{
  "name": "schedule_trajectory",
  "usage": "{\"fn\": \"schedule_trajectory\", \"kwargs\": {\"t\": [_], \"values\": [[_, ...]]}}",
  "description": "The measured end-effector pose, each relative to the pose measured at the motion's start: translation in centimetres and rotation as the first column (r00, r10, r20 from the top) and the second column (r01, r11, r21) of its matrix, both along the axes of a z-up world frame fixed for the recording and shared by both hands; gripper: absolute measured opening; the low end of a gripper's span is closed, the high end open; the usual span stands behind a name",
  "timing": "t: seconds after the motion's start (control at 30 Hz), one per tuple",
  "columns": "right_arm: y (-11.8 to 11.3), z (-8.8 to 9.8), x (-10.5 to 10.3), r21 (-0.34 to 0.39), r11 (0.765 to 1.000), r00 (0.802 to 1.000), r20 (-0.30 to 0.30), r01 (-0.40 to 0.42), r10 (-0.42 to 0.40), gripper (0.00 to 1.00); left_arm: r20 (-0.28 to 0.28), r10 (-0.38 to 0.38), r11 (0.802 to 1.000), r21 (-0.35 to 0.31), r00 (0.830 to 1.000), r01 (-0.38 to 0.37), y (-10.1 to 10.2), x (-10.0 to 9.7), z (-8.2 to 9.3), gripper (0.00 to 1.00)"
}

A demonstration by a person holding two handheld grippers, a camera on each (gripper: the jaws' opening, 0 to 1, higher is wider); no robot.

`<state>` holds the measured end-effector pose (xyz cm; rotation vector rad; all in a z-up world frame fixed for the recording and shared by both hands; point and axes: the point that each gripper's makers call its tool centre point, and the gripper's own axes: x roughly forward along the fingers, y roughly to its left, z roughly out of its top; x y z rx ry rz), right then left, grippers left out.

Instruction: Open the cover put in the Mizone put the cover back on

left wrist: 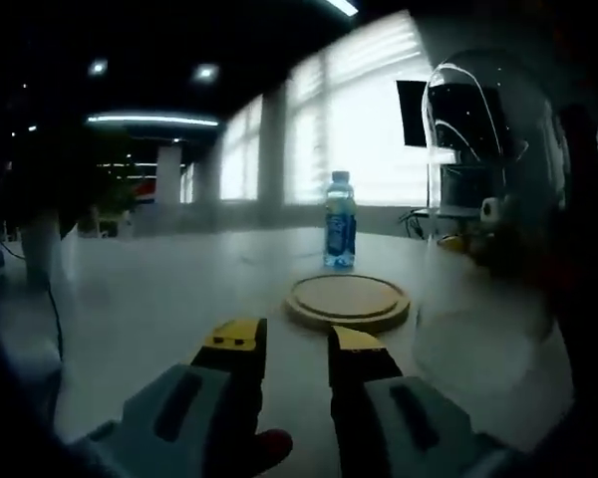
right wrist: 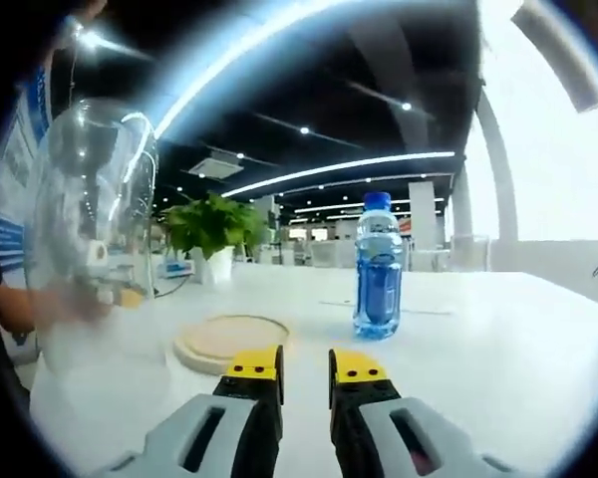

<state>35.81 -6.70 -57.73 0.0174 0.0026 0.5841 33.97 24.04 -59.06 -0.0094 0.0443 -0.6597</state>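
- we see a clear plastic drink bottle with a blue cap and blue label [right wrist: 378, 267] standing upright on the white table [right wrist: 498, 339]; the label's writing is too small for us to read.
- in the left gripper view the same bottle [left wrist: 340, 221] stands just beyond the round pale wooden base [left wrist: 347, 301], near it but apart.
- the wooden base [right wrist: 230, 341] lies flat on the table with nothing on it.
- the tall clear glass dome cover [right wrist: 95, 239] is off the base; in the right gripper view it stands to the left of the base, and we cannot tell whether it rests on the table or is held.
- in the left gripper view the dome [left wrist: 483, 199] rises on the right, and we see a dark monitor [left wrist: 413, 112] through and beside it.
- the left gripper [left wrist: 296, 347], grey with yellow tips, has its jaws a narrow gap apart, with nothing between them.
- the right gripper [right wrist: 304, 370] looks the same: yellow-tipped jaws slightly apart, holding nothing, pointed between base and bottle.
- behind, a green leafy plant in a white pot [right wrist: 214, 231] stands on the far side of the table.
- a person's blue-and-white sleeve [right wrist: 10, 199] shows at the left edge, behind the dome.
- bright windows [left wrist: 359, 129] and ceiling strip lights [right wrist: 339, 167] fill the background.
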Motion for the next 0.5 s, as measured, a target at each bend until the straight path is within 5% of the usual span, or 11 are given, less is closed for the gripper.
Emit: {"fn": "schedule_trajectory", "kwargs": {"t": [0.27, 0.33, 0.37, 0.4, 0.5], "values": [[-2.3, -0.6, 1.2, 0.034, 0.994, 0.993, -0.058, 0.107, -0.105, 0.10, 0.014, 0.010, 0.999, -0.032, 1.000, -0.010, 0.3, 0.1, 0.5, 0.19], [-2.0, 0.0, 1.0, 0.139, 0.986, 0.991, -0.108, 0.092, -0.078, 0.08, 0.013, 0.007, 1.000, -0.030, 1.000, -0.006, 0.2, 0.0, 0.5, 0.19], [-1.6, 0.9, 0.8, 0.202, 0.977, 0.995, -0.093, 0.062, -0.044, 0.07, 0.012, 0.006, 1.000, -0.026, 1.000, -0.006, 0.1, 0.0, 0.4, 0.19], [-1.5, 1.4, 0.7, 0.171, 0.984, 0.999, -0.041, 0.041, -0.034, 0.06, 0.012, 0.006, 1.000, -0.022, 1.000, -0.006, 0.1, 0.0, 0.4, 0.19], [-0.9, 2.1, 0.1, 0.174, 0.985, 1.000, -0.016, 0.017, -0.014, 0.06, 0.011, 0.003, 1.000, -0.025, 1.000, -0.003, 0.1, -0.1, 0.4, 0.19]]}}
